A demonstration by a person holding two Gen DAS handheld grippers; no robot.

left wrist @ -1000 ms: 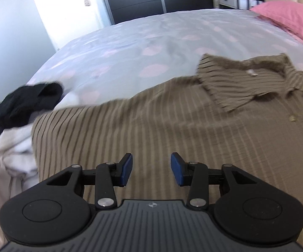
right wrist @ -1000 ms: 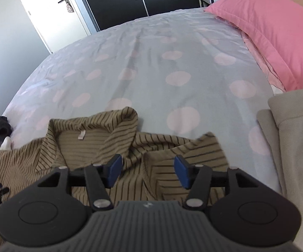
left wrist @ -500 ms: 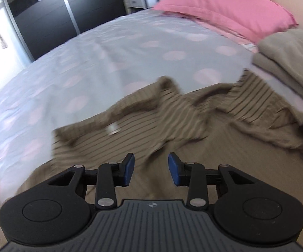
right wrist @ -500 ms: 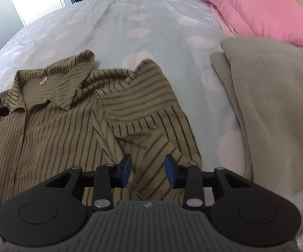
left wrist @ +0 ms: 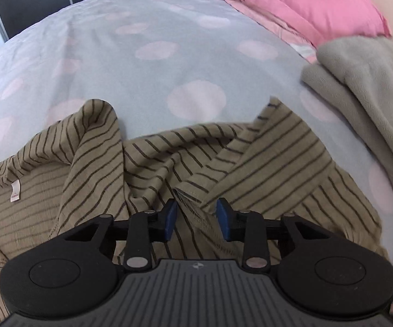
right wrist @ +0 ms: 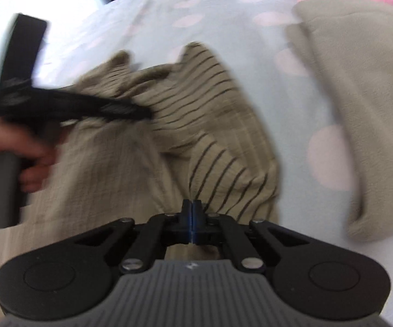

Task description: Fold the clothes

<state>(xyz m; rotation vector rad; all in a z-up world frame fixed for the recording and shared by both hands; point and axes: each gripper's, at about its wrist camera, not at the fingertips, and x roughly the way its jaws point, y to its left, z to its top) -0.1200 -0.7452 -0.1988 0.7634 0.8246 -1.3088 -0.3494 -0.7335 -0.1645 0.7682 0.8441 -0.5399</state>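
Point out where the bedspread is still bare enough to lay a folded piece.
Free: the dotted bedspread beyond the striped shirt, bordered right by the pink pillow and grey blanket. Only a thin strip shows between shirt and blanket. Crowded: near side, where the shirt, the open left tool and the shut right tool work.

My right gripper (right wrist: 193, 222) has snapped closed on the shirt (right wrist: 223, 147) — pads apart half a second ago. My left gripper (left wrist: 196, 219) has dropped onto a fold, which now sits between its fingers.
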